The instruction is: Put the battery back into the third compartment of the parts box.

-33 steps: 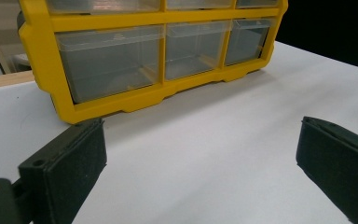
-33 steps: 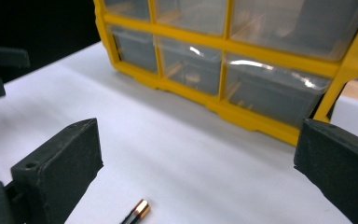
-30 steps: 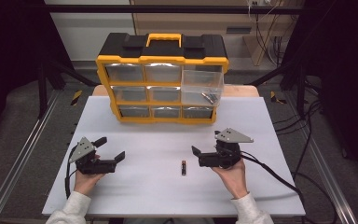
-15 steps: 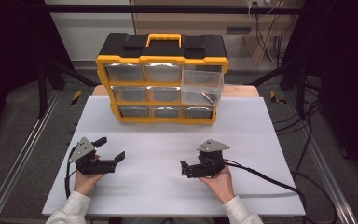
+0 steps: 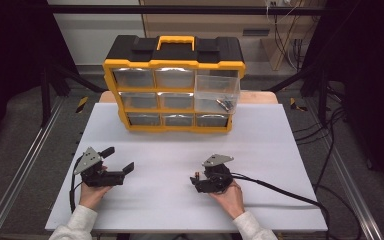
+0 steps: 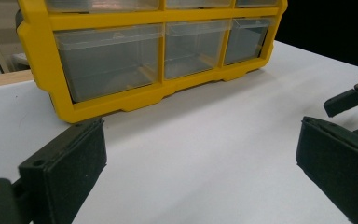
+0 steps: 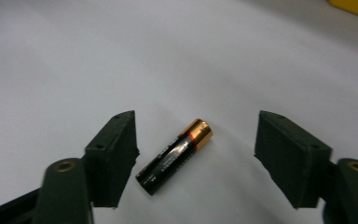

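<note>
A black AA battery point(image 7: 175, 156) with a copper-coloured end lies flat on the white table top point(image 5: 180, 150). My right gripper point(image 7: 196, 158) is low over it with one jaw on each side. Its jaws have just been closing, and neither pad presses on the battery, so it is open. In the high view the right gripper point(image 5: 196, 181) sits front centre-right, with the battery's end point(image 5: 196, 175) peeking out at its tip. My left gripper point(image 5: 118, 159) rests front left, open with nothing between its pads point(image 6: 70, 163).
A yellow and black drawer organizer point(image 5: 174, 85) stands at the back of the table, and its lower clear drawers point(image 6: 112, 60) face the left gripper. Its top-right drawer point(image 5: 217, 92) is pulled out with small dark items inside. Cables point(image 5: 280, 187) trail to the right.
My right gripper has moved left and down onto the battery, which now lies between its jaws, and the jaws stand narrower. The left gripper has stayed put.
</note>
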`<state>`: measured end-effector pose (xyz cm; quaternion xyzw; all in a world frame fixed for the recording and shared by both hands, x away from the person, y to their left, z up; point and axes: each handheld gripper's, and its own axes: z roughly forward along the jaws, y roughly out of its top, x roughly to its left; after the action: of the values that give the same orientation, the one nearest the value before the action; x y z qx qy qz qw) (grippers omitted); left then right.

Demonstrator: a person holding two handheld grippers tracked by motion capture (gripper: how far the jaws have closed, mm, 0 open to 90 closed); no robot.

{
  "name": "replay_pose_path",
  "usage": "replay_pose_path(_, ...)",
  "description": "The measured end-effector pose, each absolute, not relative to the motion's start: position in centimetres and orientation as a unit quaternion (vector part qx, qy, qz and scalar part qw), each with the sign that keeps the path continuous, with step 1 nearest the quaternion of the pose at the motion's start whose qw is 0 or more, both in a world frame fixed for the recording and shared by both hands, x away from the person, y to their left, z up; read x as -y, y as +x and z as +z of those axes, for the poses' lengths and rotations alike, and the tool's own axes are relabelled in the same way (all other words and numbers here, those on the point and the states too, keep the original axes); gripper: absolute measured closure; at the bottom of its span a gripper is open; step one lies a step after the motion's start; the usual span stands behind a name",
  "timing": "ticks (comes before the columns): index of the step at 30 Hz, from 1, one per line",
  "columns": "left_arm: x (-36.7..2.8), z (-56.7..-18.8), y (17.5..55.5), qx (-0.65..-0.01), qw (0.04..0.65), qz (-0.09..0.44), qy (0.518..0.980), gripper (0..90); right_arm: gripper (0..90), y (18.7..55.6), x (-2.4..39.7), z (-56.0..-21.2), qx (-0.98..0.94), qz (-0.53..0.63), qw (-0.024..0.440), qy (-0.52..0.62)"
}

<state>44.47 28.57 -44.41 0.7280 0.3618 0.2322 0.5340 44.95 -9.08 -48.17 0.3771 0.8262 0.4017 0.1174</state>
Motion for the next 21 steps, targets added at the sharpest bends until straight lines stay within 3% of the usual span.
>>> replay_pose_path(6, -28.59, -44.36, 44.43, -0.362, 0.534, 0.233, 0.727, 1.3, 52.7, 44.89, 8.42, -48.55, -0.843, 0.384, 0.095, 0.364)
replay_pose_path(17, -28.6, -44.32, 44.4, -0.362, 0.534, 0.233, 0.728, 1.3, 74.0, 45.33, 8.58, -48.45, -0.842, 0.37, 0.072, 0.387)
replay_pose_path(21, -28.58, -44.32, 44.4, -0.361, 0.534, 0.234, 0.728, 1.3, 77.0, 45.33, 8.57, -48.4, -0.84, 0.367, 0.069, 0.393)
